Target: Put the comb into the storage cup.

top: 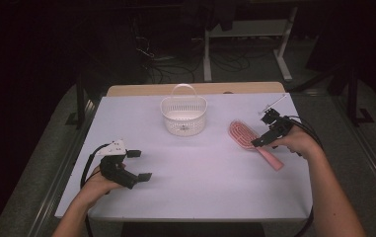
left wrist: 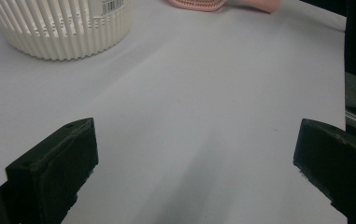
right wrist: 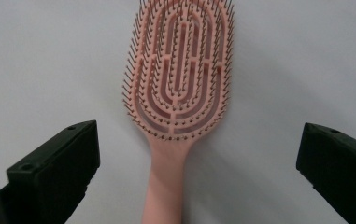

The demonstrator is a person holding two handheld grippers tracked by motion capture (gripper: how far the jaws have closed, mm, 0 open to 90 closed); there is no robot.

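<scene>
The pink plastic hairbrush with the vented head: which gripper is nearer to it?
Right. The right gripper, open, hovers over the pink plastic hairbrush, its handle between the jaws. The left gripper is far across the white table.

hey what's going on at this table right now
A person sits at a white table with a two-jaw gripper in each hand. The right gripper is open and poised over a pink hairbrush that lies bristles up, its jaws standing either side of the handle without touching it. The left gripper is also open and holds nothing, resting near the front left of the table. A white slatted basket with a handle stands at the back, apparently empty.
</scene>
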